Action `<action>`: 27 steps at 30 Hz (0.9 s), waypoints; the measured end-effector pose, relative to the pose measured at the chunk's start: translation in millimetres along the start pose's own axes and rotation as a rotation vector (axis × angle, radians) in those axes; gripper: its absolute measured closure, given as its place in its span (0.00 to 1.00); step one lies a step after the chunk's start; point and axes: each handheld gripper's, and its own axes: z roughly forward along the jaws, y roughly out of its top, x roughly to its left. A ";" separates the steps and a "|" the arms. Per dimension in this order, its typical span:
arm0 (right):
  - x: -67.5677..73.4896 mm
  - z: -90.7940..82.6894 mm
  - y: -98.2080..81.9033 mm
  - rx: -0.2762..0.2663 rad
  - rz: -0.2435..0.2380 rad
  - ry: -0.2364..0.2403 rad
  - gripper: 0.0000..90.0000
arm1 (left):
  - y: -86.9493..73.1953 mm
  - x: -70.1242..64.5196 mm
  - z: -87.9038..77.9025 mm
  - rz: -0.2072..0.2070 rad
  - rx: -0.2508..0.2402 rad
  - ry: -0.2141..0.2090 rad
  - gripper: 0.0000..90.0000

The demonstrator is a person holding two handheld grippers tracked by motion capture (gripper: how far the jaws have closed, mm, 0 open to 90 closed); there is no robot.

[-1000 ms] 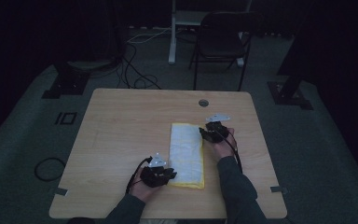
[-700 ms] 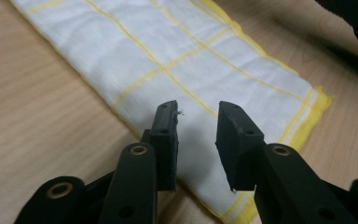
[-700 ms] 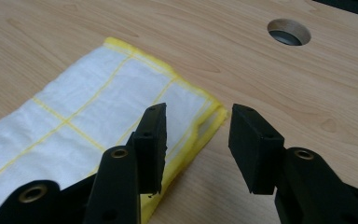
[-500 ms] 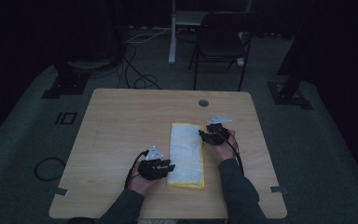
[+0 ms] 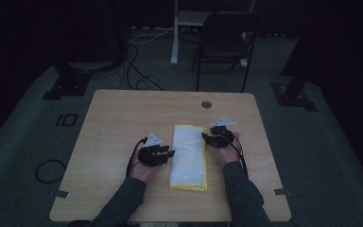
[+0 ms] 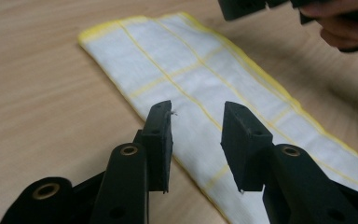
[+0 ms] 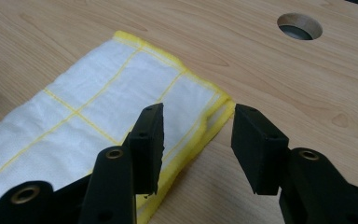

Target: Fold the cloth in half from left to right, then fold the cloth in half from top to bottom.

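Both jaws have just been opening and nothing is pinched, so lift your left gripper (image 5: 169,153) and right gripper (image 5: 205,138) straight off the folded cloth (image 5: 189,155) without dragging its yellow edges, or the fold will slip. The cloth lies flat mid-table (image 5: 113,118) between your hands, one gripper hanging over each long edge.

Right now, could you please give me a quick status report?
Both grippers, left gripper and right gripper, just opened, holding nothing. Folded cloth flat on table. Nothing in the way.
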 end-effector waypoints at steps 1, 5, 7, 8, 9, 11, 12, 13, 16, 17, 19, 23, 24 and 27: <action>0.1 0.0 -0.2 0.001 0.000 0.001 0.59 | 1.4 1.8 0.9 -0.002 -0.003 0.004 0.71; -0.3 -0.2 -1.1 0.000 0.001 0.004 0.59 | 6.4 10.9 6.7 -0.017 0.001 0.025 0.70; -0.5 -0.2 -1.3 0.000 0.001 0.004 0.59 | 8.0 13.8 8.7 -0.023 0.001 0.031 0.70; -0.6 -0.3 -1.5 0.000 0.001 0.004 0.59 | 12.9 19.6 12.5 -0.036 -0.001 0.046 0.70; -0.6 -0.4 -1.7 -0.002 0.003 0.004 0.59 | 15.2 21.7 14.2 -0.040 -0.004 0.051 0.69; -1.5 -0.2 -1.8 -0.001 0.007 0.004 0.59 | 19.8 25.8 17.3 -0.036 -0.005 0.063 0.69; -2.0 0.3 -1.9 0.000 0.010 0.003 0.59 | 22.0 27.6 19.0 -0.038 -0.006 0.066 0.68; -2.7 0.6 -2.0 0.002 0.011 0.002 0.59 | 23.4 28.9 20.1 -0.039 -0.008 0.070 0.68; -3.9 2.0 -2.7 0.003 0.019 0.001 0.59 | 28.4 33.5 24.7 -0.032 -0.014 0.081 0.68; -4.2 2.3 -2.8 0.005 0.018 0.001 0.59 | 29.8 35.1 26.5 -0.025 -0.017 0.080 0.67; -5.1 3.8 -3.2 0.008 0.022 0.001 0.60 | 32.5 39.1 30.5 -0.029 -0.022 0.088 0.66; -7.1 6.6 -3.7 0.010 0.041 0.010 0.60 | 36.9 45.5 38.1 -0.037 -0.016 0.102 0.66; -7.5 7.3 -3.7 0.010 0.044 0.010 0.60 | 37.7 46.6 39.1 -0.038 -0.015 0.104 0.65; -7.4 9.8 -3.7 0.011 0.053 0.011 0.60 | 40.4 48.8 44.2 -0.044 -0.015 0.114 0.64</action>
